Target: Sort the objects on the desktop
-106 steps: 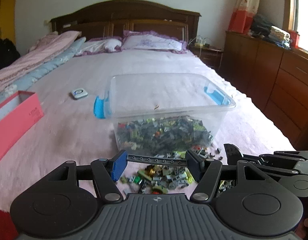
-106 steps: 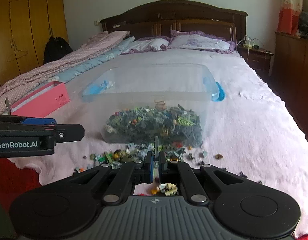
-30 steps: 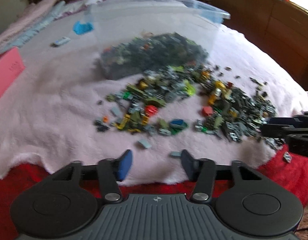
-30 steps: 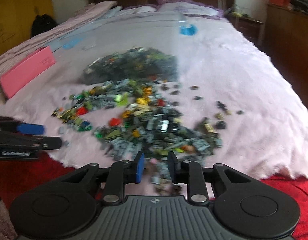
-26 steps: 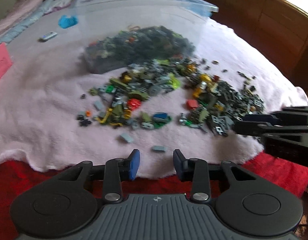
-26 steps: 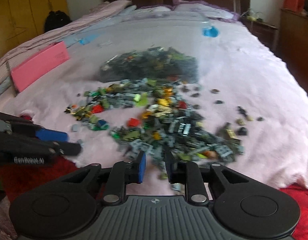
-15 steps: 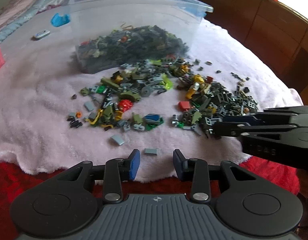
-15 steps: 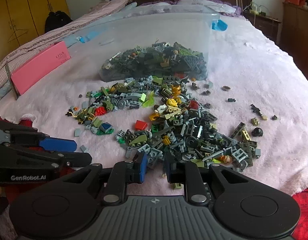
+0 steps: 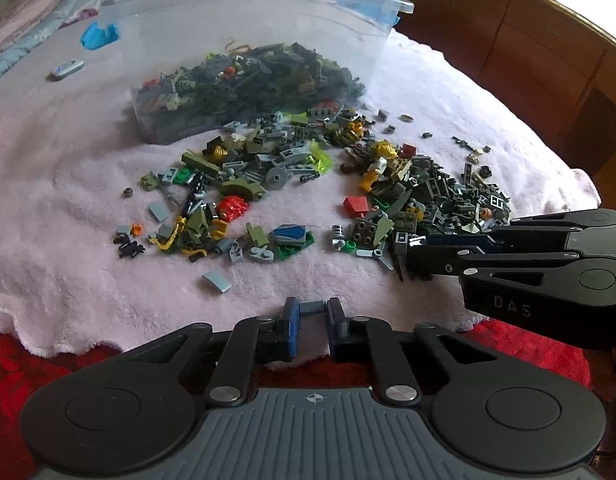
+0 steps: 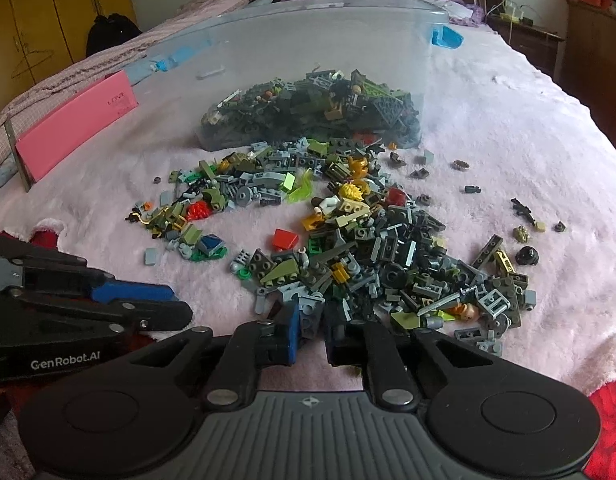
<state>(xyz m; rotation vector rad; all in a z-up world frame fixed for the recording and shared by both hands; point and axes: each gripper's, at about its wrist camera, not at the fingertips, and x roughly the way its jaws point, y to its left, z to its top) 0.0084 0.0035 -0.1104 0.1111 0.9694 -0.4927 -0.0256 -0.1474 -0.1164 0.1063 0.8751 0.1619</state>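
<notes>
Bed (image 9: 67, 208): bin (image 9: 247, 40) far ahead of both claws, brick pile (image 10: 348, 240) between. Left claw (image 9: 312, 309) closing, pinching grey plate (image 9: 312, 307). Right claw (image 10: 310, 316) closing on grey brick (image 10: 310, 312) at pile's near edge. Risk: shallow tip grip, piece twists out; neighbours dragged.

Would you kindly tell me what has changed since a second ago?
Both tongs are closing: the left tongs now pinch a small grey-blue tile, the right tongs a grey brick at the pile's edge. The clear bin and loose bricks stayed put.
</notes>
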